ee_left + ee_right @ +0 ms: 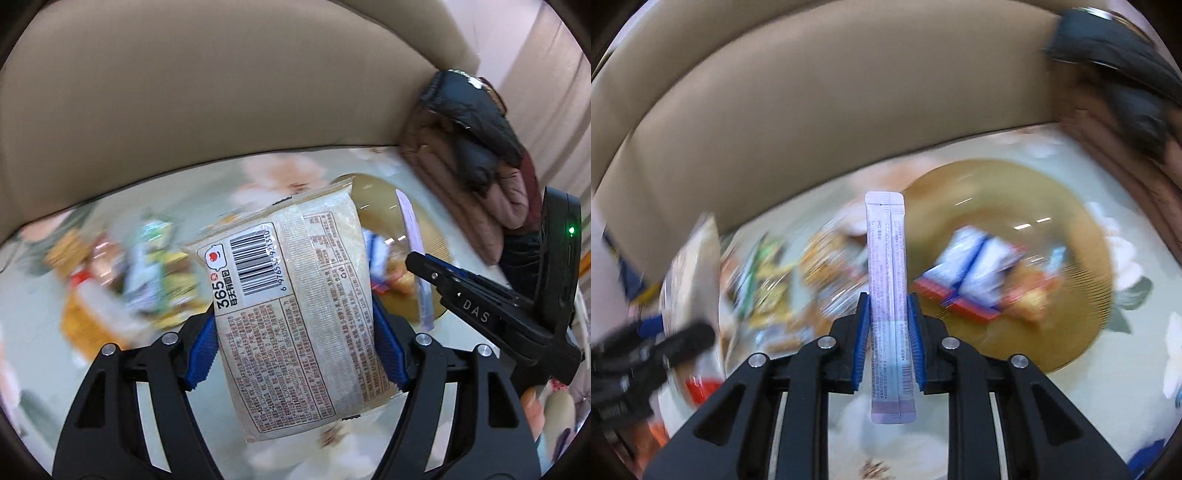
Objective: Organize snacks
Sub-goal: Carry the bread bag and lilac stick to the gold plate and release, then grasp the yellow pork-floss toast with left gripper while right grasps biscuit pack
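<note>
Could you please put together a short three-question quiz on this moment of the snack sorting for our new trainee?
1. True or false: the left gripper has its jaws clamped on a bread packet whose barcode side faces the camera.
2. What does the right gripper hold? A) a long thin sachet B) a spoon C) nothing
3. Fill in: the blue, white and red packets lie in a round ______ tray.

Key: 1 true. 2 A: the sachet stands upright between the blue pads. 3 yellow-brown: it sits on the flowered cloth, before the beige sofa back.
</note>
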The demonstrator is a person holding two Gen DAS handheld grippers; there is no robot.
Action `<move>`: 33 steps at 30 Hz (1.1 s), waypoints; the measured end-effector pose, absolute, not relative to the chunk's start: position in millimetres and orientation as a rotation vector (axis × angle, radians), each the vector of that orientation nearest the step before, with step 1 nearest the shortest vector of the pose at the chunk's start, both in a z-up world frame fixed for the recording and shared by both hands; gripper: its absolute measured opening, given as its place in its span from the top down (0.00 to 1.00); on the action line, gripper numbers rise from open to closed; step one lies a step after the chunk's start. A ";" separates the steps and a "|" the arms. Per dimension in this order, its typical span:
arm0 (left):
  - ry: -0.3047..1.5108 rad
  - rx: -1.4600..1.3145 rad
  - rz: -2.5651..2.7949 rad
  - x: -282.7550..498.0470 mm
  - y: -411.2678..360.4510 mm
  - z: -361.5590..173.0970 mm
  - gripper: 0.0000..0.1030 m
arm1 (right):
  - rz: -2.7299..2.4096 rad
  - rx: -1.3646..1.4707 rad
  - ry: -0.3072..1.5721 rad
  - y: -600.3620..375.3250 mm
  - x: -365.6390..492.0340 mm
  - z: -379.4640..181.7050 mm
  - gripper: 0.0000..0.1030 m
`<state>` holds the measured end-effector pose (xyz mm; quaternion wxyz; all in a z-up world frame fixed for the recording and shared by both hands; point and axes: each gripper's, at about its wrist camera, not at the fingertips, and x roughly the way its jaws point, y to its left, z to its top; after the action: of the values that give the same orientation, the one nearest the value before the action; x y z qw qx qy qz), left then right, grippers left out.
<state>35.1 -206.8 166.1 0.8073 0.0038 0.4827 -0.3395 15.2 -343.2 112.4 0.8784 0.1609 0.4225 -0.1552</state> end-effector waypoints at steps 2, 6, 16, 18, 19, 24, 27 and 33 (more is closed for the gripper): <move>1.021 0.004 -0.750 42.3 -232.8 168.6 0.29 | -0.368 0.361 0.853 -365.0 14.0 122.0 0.81; 0.985 0.008 -0.788 56.5 -287.3 176.8 0.26 | -0.446 0.390 0.796 -405.5 12.5 144.3 0.80; 1.070 -0.019 -0.786 59.4 -259.1 140.6 0.23 | -0.482 0.476 0.874 -450.3 3.9 103.3 0.73; 1.072 -0.043 -0.744 61.1 -225.7 136.4 0.24 | -0.462 0.474 0.898 -436.5 1.3 93.8 0.73; 1.070 -0.048 -0.717 62.9 -212.2 135.6 0.24 | -0.436 0.478 0.911 -428.5 2.4 88.7 0.73; 1.063 -0.130 -0.544 79.0 -120.7 138.3 0.24 | -0.314 0.447 0.926 -385.5 23.1 92.0 0.73; 1.049 -0.266 -0.460 92.4 -59.6 151.0 0.23 | -0.254 0.398 0.908 -356.9 39.5 109.9 0.73; 0.972 -0.413 -0.340 100.4 18.6 169.7 0.09 | -0.136 0.315 0.884 -301.9 65.3 128.9 0.59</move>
<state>100.4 18.6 169.7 0.8502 -0.1959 0.4613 -0.1612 65.3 -301.9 128.9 0.8898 0.1517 0.4255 -0.0654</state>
